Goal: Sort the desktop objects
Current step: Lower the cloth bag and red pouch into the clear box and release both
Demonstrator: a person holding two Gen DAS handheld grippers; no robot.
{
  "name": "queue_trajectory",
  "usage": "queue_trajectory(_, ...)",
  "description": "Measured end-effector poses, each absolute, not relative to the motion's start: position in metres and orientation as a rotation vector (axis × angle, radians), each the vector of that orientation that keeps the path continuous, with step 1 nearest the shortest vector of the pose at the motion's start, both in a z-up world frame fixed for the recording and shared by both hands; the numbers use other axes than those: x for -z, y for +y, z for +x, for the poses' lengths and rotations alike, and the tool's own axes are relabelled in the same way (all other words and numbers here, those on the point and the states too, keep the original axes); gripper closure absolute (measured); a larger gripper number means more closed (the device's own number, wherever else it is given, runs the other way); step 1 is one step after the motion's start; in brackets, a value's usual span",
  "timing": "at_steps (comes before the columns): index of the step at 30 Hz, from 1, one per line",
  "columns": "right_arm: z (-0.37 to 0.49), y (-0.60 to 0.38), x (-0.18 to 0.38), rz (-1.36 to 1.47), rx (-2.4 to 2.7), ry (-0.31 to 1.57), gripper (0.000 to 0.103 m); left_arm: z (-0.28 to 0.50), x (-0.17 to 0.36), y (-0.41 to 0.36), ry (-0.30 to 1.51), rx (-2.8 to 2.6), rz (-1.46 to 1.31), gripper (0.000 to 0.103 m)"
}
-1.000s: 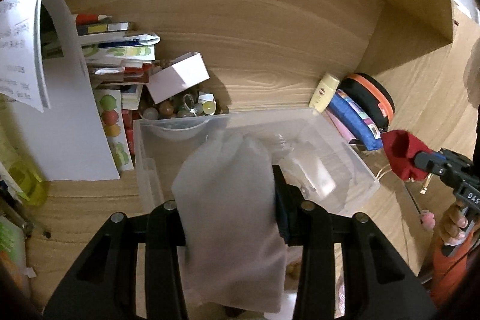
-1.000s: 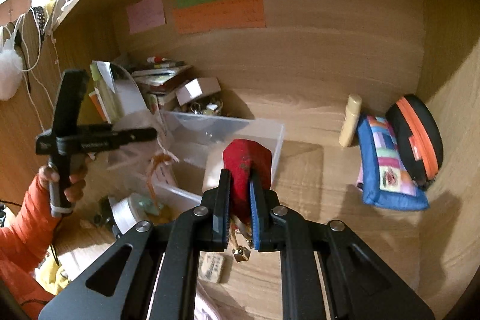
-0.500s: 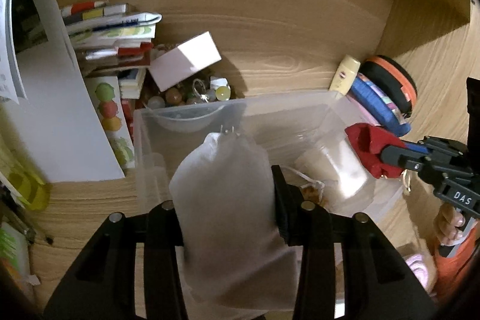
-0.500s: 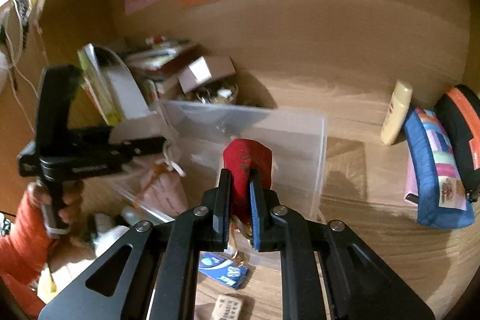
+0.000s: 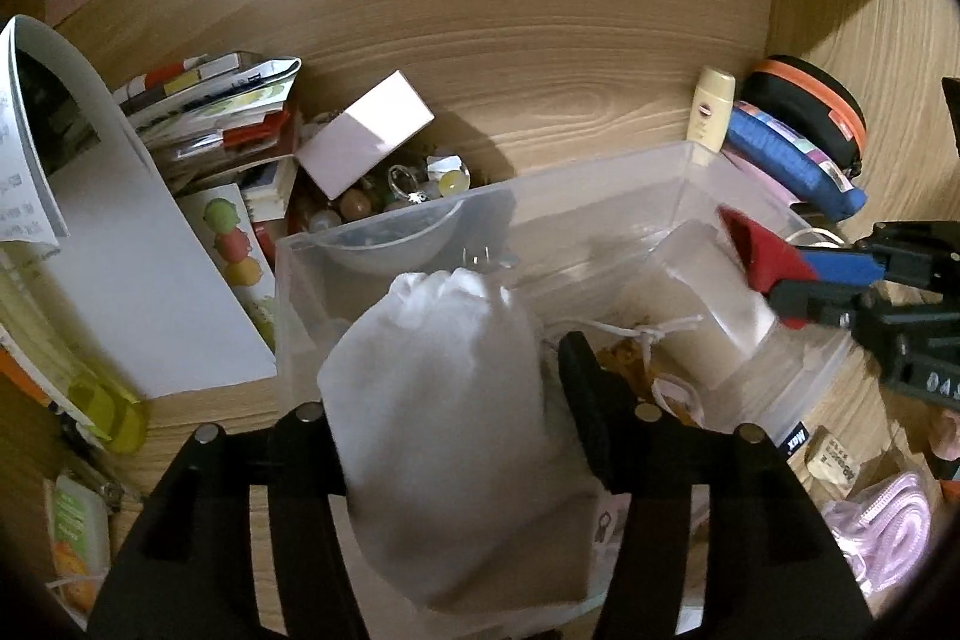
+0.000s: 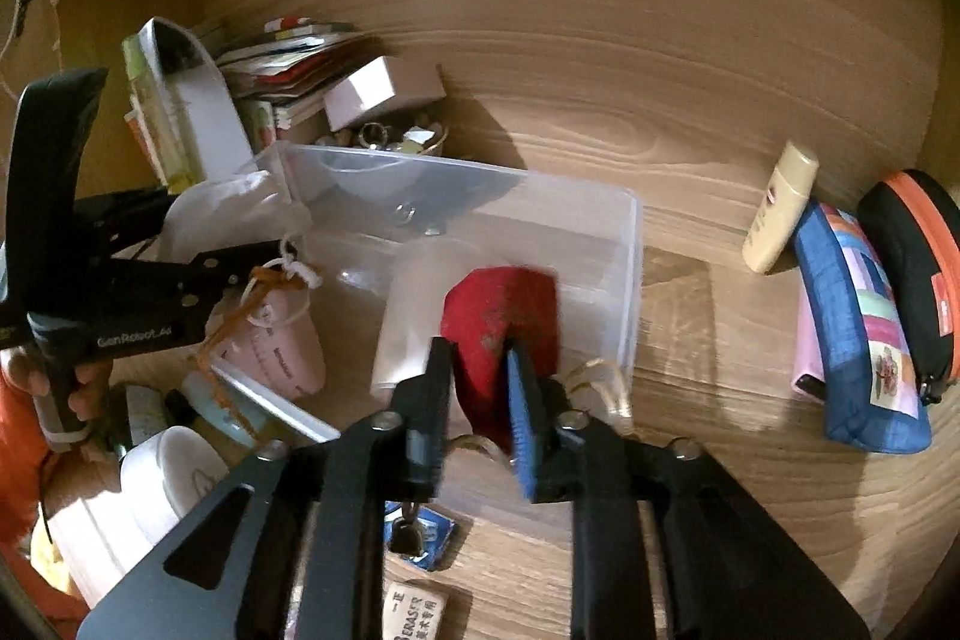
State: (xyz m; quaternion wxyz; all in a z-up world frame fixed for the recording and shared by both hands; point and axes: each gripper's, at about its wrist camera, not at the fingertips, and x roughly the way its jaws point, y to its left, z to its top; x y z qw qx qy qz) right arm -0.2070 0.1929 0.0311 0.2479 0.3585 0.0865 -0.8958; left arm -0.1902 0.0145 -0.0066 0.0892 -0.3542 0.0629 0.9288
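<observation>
A clear plastic bin (image 5: 600,187) (image 6: 624,244) stands on the wooden desk. My left gripper (image 5: 456,376) is shut on a white drawstring pouch (image 5: 438,400) and holds it over the bin's near left part; the pouch also shows in the right wrist view (image 6: 222,208). My right gripper (image 6: 480,364) is shut on a red pouch (image 6: 498,316) over the bin's right side; the red pouch also shows in the left wrist view (image 5: 762,256). A pale pouch (image 5: 690,304) and a pink pouch with an orange cord (image 6: 282,346) lie in the bin.
Books and papers (image 5: 210,112), a small pink box (image 5: 366,133) and a bowl of beads (image 5: 396,196) stand behind the bin at the left. A cream bottle (image 6: 780,208), a blue patchwork case (image 6: 858,334) and a black-orange case (image 6: 924,274) lie at the right. Small items lie at the desk's front.
Both grippers have moved forward over the bin. The red pouch has come in from the right over the bin's right edge. The white pouch has sunk lower toward the bin.
</observation>
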Motion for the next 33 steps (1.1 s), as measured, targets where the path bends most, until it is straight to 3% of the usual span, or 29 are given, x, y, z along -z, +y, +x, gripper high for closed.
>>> queue_trajectory(3,-0.201,0.188,-0.032,0.945,2.461,0.280,0.058,-0.185,0.003,0.015,0.190,-2.784,-1.037,0.028)
queue_trajectory(5,-0.196,0.187,-0.035,0.913,2.469,0.291,0.049,-0.181,0.000,0.012,0.148,-2.758,-1.026,0.010)
queue_trajectory(12,-0.190,0.189,-0.042,0.838,2.503,0.284,0.022,-0.174,-0.007,0.015,0.135,-2.707,-0.987,0.008)
queue_trajectory(20,-0.191,0.197,-0.048,0.809,2.500,0.211,0.014,-0.164,-0.022,0.011,0.101,-2.698,-0.942,0.007)
queue_trajectory(33,-0.157,0.221,-0.064,0.863,2.579,0.182,0.013,-0.110,-0.050,-0.024,0.068,-2.828,-0.906,0.003)
